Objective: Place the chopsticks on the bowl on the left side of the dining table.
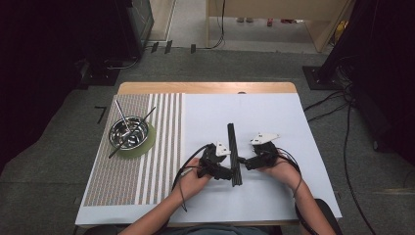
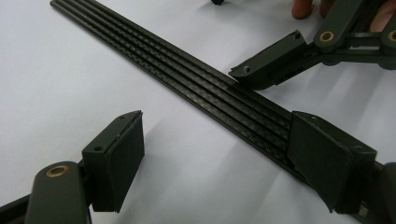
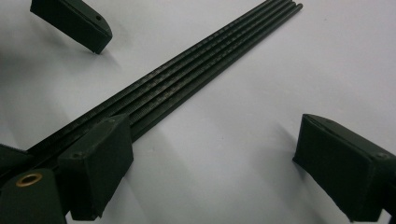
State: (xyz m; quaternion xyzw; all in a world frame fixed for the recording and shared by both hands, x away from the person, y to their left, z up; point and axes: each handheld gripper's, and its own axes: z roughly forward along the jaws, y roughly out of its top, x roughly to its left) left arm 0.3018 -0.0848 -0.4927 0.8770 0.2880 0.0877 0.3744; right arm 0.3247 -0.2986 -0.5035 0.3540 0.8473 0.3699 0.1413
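A: From the high view, where is the bundle of black rods [image 1: 234, 154]?

B: It lies lengthwise on the white sheet [image 1: 274, 122], near the person's edge. The left gripper [image 1: 224, 172] is at its left side and the right gripper [image 1: 244, 161] at its right, both at the near end. Far left, a steel bowl [image 1: 128, 132] with 2 sticks sits on a green disc [image 1: 149, 143] over a striped mat [image 1: 142, 176].

A: And the left gripper view?

B: Its jaws stand wide apart, clamping nothing. 1 jaw rests against the rods [image 2: 187, 84], which run diagonally; about 4 lie side by side. The other gripper [image 2: 275, 60] touches them from beyond.

A: The right gripper view?

B: Its jaws are spread too, empty. 1 jaw sits over the rods [image 3: 196, 70], the other well off on the bare sheet.
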